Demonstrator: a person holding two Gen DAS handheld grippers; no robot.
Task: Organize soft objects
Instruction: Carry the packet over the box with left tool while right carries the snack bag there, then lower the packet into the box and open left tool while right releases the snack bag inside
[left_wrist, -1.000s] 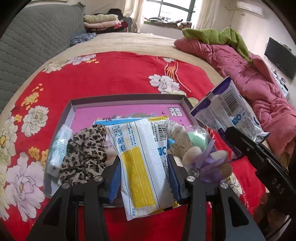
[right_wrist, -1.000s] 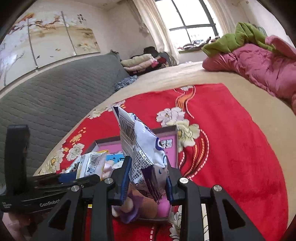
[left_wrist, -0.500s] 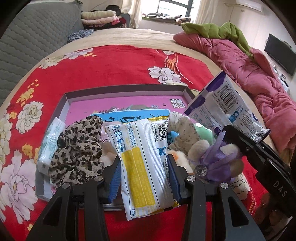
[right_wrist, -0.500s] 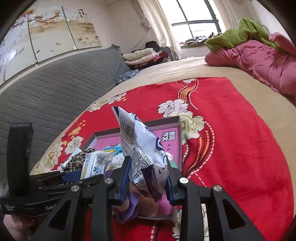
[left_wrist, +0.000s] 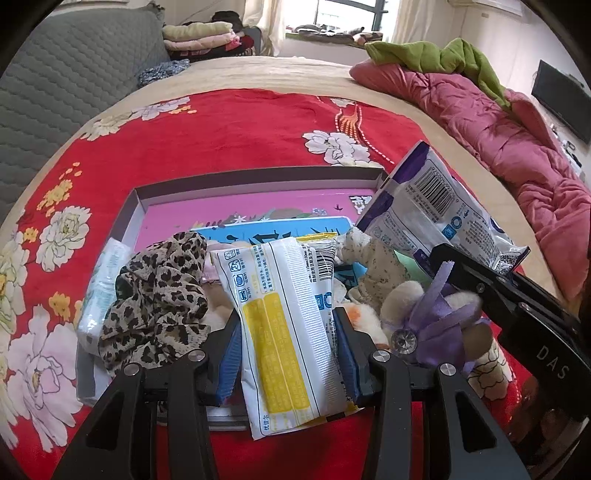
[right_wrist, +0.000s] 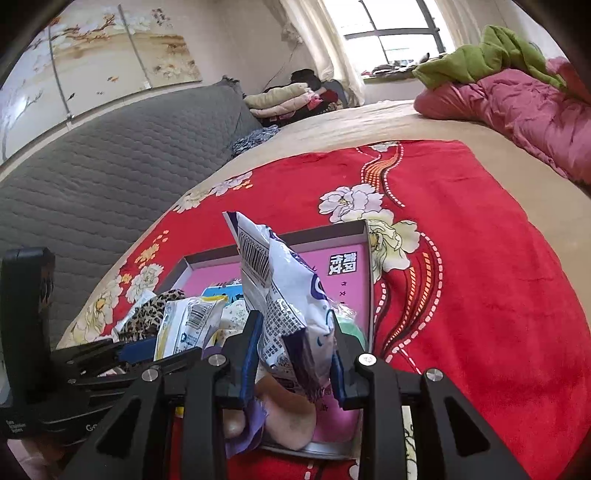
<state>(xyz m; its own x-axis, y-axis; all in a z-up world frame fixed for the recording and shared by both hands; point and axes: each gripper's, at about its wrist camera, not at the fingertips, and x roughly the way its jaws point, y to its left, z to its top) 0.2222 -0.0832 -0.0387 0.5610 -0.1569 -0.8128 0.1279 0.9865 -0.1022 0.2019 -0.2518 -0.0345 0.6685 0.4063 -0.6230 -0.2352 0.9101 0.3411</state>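
black fingers (left_wrist: 343, 354) with blue pads (right_wrist: 249, 363), silver screws, white "das" lettering.

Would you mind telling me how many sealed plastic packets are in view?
3: a yellow-and-white packet in the left gripper, a purple-and-white packet in the right gripper, a pale packet at the tray's left edge. Others may be hidden.

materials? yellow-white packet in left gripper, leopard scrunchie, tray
Yellow-white packet, shut in the left gripper: looks like glossy plastic film, with printed barcode and crimped seam. Leopard scrunchie: thin matte fabric, gathered into soft ruffles. Tray: probably cardboard, with thin grey folded walls and a printed pink floor; could be a box lid.
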